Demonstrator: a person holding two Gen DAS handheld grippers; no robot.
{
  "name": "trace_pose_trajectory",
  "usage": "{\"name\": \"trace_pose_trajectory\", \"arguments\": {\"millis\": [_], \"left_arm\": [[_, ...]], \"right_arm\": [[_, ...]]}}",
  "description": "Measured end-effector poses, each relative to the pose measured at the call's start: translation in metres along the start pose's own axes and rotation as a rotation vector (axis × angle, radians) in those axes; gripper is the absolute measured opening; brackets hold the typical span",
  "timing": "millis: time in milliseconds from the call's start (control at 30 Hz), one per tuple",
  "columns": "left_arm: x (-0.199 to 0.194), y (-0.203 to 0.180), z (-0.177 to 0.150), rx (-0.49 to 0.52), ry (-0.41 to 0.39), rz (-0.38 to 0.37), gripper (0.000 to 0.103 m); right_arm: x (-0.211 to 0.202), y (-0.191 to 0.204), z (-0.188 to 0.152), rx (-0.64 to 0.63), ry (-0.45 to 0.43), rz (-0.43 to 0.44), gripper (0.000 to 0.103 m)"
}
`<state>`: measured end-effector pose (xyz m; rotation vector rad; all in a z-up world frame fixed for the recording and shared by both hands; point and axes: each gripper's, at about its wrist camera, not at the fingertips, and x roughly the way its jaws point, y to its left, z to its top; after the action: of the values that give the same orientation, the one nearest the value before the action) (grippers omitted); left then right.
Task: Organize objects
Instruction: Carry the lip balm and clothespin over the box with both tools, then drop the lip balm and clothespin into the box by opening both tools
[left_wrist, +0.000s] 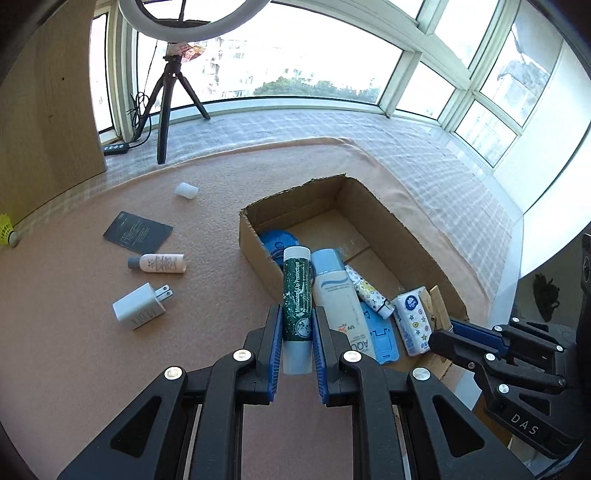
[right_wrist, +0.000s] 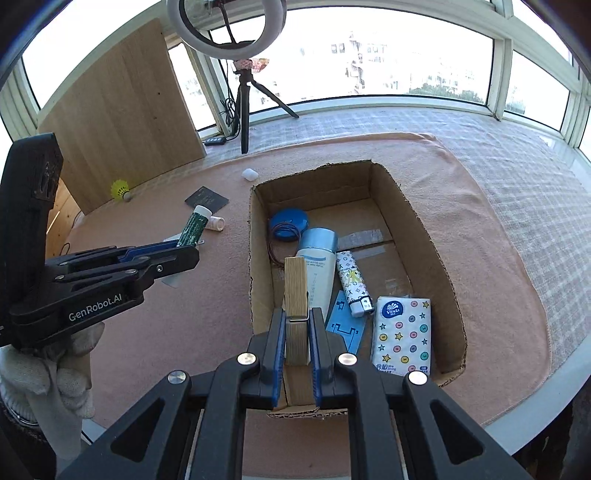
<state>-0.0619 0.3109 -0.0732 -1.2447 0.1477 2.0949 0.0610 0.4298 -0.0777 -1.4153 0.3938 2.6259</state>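
Note:
My left gripper is shut on a green lip balm tube and holds it above the left wall of the open cardboard box. The tube also shows in the right wrist view. My right gripper is shut on a wooden clothespin above the near end of the box. Inside the box lie a blue round case, a white lotion bottle, a patterned lighter, a tissue pack and a blue flat holder.
On the pink mat outside the box lie a white charger plug, a small pink bottle, a black card and a white cap. A yellow shuttlecock, a wooden board and a ring light tripod stand at the back.

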Motion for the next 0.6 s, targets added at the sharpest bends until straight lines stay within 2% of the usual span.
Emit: {"name": "trace_pose_trajectory", "arguments": {"millis": [133,167,233,300,400,600], "left_arm": [[0.013,-0.021,0.015,0.037,0.012,-0.019,0.017],[0.016,-0.025,0.018,0.040,0.018,-0.016,0.022],[0.018,-0.028,0.021,0.033,0.013,-0.015,0.033],[0.015,-0.026,0.024,0.023,-0.002,-0.010,0.034],[0.010,-0.018,0.023,0.003,-0.014,0.006,0.034],[-0.010,0.014,0.010,-0.041,-0.037,0.107,0.034]], "right_arm": [[-0.001,-0.012,0.001,0.022,-0.011,-0.007,0.012],[-0.001,-0.015,0.002,0.027,-0.011,-0.009,0.012],[-0.002,-0.019,0.003,0.039,-0.012,-0.014,0.031],[-0.002,-0.022,0.004,0.047,-0.022,-0.020,0.041],[-0.002,-0.021,0.007,0.048,-0.027,-0.020,0.042],[-0.001,-0.003,0.023,0.047,-0.064,0.056,0.042]]}}
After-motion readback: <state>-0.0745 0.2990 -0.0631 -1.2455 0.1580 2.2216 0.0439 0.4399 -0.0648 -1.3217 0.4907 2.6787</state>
